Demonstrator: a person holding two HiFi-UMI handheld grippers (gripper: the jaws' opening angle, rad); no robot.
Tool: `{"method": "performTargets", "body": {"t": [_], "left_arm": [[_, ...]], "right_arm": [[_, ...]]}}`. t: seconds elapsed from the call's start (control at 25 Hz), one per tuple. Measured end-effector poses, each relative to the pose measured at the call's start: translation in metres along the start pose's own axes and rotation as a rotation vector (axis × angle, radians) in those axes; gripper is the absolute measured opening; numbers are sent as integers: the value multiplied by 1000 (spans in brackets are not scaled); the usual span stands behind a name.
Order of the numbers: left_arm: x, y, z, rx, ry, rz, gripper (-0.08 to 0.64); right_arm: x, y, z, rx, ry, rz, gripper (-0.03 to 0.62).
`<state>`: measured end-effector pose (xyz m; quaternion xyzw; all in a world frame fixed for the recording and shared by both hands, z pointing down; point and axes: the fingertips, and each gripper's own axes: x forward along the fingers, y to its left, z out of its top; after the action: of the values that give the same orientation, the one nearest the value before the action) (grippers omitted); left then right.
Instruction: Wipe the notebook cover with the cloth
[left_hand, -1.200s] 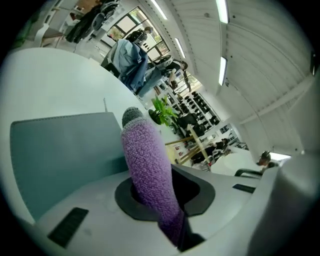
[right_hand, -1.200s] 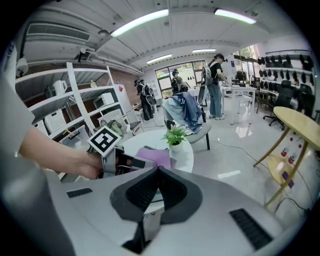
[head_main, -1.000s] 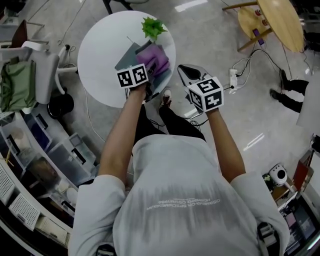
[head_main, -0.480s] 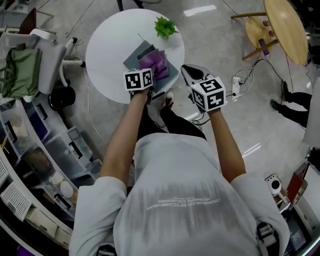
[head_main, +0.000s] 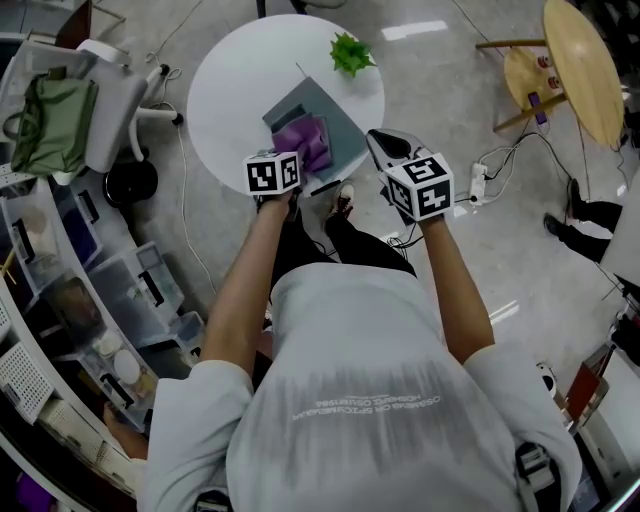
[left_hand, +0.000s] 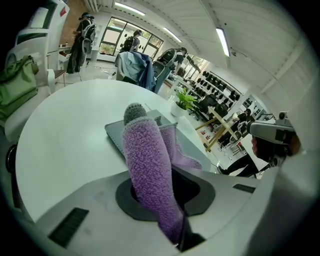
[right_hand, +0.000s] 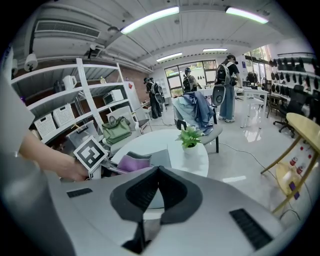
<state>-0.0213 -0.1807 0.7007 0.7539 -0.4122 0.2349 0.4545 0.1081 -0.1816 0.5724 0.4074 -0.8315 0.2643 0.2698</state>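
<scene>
A grey notebook (head_main: 318, 118) lies on the round white table (head_main: 230, 90), near its front right edge. A purple cloth (head_main: 303, 142) rests on the notebook's near part. My left gripper (head_main: 285, 165) is shut on the purple cloth (left_hand: 150, 175), which stands up between its jaws and drapes onto the notebook (left_hand: 150, 131). My right gripper (head_main: 385, 145) is shut and holds nothing; it hovers just off the table's right edge, beside the notebook (right_hand: 159, 158). In the right gripper view the cloth (right_hand: 131, 163) and the left gripper's marker cube (right_hand: 90, 152) show at left.
A small potted plant (head_main: 351, 53) stands on the table beyond the notebook. An office chair with a green bag (head_main: 50, 125) is at left, shelving with bins at lower left. A wooden table (head_main: 582, 60), stool and floor cables (head_main: 475, 175) are at right.
The view has shifted, so the table sits further right and lower in frame. The left gripper has drawn the cloth toward the notebook's near edge; more bare cover shows beyond it.
</scene>
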Motion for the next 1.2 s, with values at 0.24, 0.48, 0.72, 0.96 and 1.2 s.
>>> {"method": "performTargets", "body": {"t": [0.24, 0.48, 0.72, 0.96, 1.2], "left_arm": [[-16, 16, -13, -11, 18, 20, 54], [-26, -3, 8, 106, 9, 1, 52], [3, -93, 53, 117, -76, -279, 52], [51, -131, 45, 104, -13, -344, 52], [65, -108, 21, 254, 90, -180, 52]], "right_arm": [[-6, -1, -5, 15, -8, -17, 2], [-25, -16, -13, 58, -31, -61, 2], [-44, -28, -27, 112, -54, -107, 2], [-67, -40, -49, 158, -54, -159, 2], [-83, -49, -70, 201, -41, -196, 2]]}}
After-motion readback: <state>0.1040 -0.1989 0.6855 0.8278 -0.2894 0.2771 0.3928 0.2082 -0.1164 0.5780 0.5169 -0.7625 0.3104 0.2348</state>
